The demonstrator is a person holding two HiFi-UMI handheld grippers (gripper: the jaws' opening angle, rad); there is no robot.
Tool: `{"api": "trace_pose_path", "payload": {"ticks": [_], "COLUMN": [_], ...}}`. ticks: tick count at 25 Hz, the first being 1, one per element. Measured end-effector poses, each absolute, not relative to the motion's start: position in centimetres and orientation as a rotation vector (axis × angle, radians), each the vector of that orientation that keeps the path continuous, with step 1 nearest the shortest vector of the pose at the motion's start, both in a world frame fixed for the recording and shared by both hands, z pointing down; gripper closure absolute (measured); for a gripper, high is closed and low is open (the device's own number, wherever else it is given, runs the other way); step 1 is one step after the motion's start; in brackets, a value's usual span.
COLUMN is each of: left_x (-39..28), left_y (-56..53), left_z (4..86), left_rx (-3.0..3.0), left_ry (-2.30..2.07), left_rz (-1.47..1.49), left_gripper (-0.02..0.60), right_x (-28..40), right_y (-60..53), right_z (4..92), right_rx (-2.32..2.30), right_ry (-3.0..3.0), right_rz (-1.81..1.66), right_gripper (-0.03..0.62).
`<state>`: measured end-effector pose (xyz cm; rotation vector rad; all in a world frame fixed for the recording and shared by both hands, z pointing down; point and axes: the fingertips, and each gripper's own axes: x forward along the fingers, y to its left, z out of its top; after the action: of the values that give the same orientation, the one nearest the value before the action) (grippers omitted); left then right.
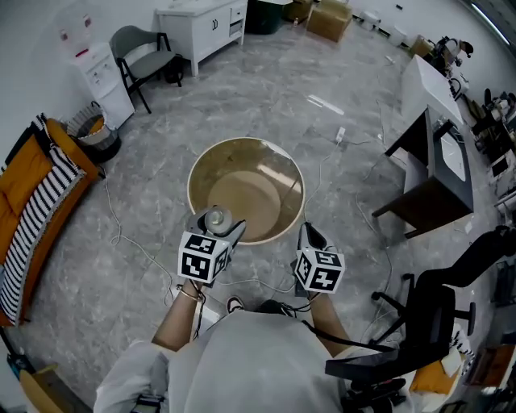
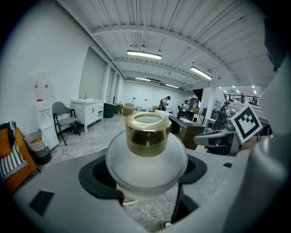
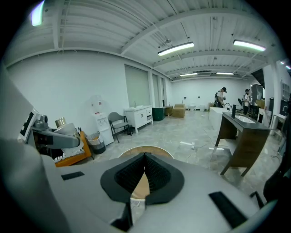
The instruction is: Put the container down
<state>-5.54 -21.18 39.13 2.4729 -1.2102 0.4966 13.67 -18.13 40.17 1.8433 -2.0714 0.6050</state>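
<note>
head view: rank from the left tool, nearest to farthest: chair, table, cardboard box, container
1. container, held in the left tool
2. table, just ahead of it
3. chair, far left by the wall
4. cardboard box, far end of the room, right of centre

A frosted white jar (image 2: pixel 146 159) with a gold cap (image 2: pixel 147 132); a tan tub (image 1: pixel 266 161), pale at the rim. The grey left hand-held gripper (image 2: pixel 145 169) and right hand-held gripper (image 3: pixel 144 157) carry black-and-white square markers. The floor (image 1: pixel 266 89) is veined grey, the sofa (image 1: pixel 24 165) orange, its throw (image 1: pixel 36 218) black-and-white striped.
</note>
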Motion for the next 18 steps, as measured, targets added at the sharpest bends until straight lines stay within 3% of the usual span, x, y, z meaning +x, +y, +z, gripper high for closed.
{"api": "trace_pose_path", "payload": {"ticks": [18], "left_x": [-3.6], "left_y": [-26.5], "left_z": [45.9], "left_rx": [2.368], "left_ry": [-1.286], "left_rz": [0.508], "left_gripper": [0.241], "right_x": [13.8], "right_y": [-26.6], "right_z": [47.2], "right_rx": [1.652], "right_ry": [-2.113], "right_rz": [0.662], "right_gripper": [0.571]}}
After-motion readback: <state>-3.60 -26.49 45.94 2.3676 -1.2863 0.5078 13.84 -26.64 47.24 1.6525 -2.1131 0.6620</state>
